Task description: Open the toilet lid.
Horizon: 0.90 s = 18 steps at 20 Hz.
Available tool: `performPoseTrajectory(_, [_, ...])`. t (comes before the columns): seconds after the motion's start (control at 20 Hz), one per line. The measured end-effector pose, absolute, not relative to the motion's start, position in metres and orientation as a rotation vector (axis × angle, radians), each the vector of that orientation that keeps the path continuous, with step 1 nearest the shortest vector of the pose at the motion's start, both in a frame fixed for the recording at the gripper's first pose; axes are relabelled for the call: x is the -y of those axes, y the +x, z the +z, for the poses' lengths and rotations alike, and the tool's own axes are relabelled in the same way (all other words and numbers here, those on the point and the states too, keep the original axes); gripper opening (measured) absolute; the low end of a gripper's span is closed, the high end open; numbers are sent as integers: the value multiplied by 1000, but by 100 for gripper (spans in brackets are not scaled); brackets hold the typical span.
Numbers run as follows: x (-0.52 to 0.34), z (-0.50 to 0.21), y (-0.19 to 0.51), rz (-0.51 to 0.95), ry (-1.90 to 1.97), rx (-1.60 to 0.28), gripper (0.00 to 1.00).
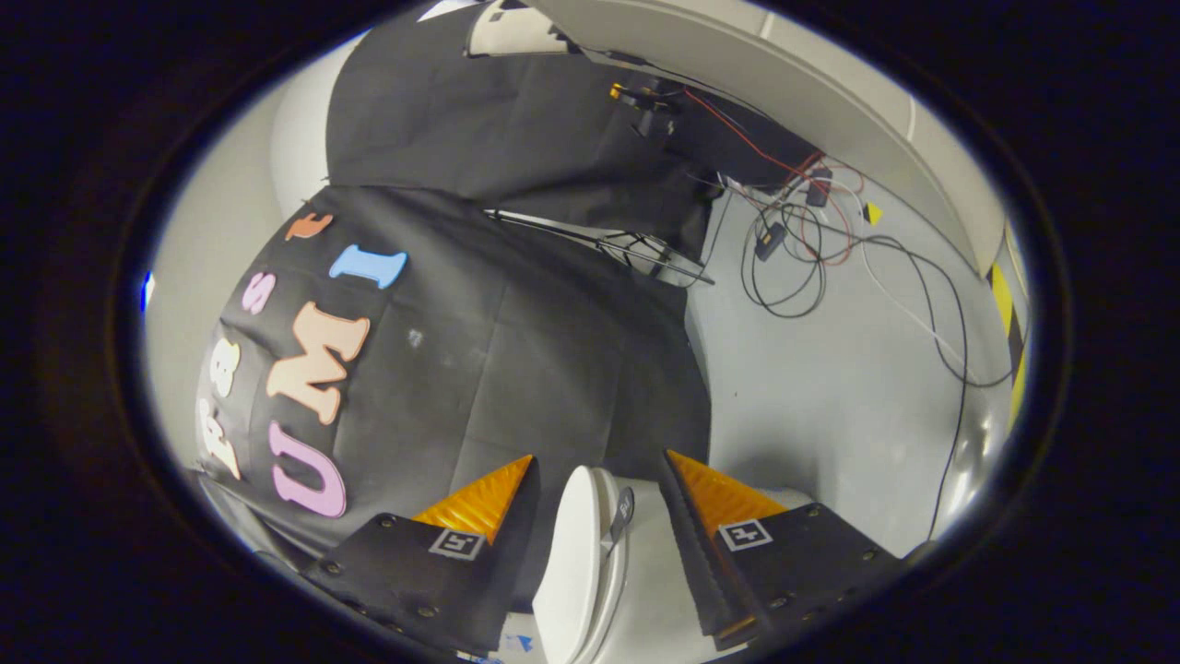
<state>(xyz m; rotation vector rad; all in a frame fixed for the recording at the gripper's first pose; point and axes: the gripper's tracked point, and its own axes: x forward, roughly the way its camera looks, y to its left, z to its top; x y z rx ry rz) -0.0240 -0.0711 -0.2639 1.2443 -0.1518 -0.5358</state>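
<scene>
A grey floor (830, 387) ran off to the right, open for most of its width, with loose cables (811, 249) tangled at its far end near a curved white wall (830, 92). Black cloth (516, 369) hung on the left, its edge dropping just behind the toilet. The gripper (599, 484) stood wide, its fingers apart and pressing on nothing. The toilet lid (572, 563) lay near, between the fingers, seen edge-on; its rounded white rim sat closer to the left finger, with a small grey tab (619, 521) on the edge. To its right the white toilet body (650, 590) reached the right finger.
</scene>
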Motion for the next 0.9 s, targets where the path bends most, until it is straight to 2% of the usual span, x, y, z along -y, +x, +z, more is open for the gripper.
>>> performPoseTrajectory(0.45, [49, -321, 49, -454, 1361, 52, 77])
performPoseTrajectory(0.55, [46, -323, 63, -429, 1359, 38, 67])
performPoseTrajectory(0.9, [36, -315, 99, -325, 1379, 38, 67])
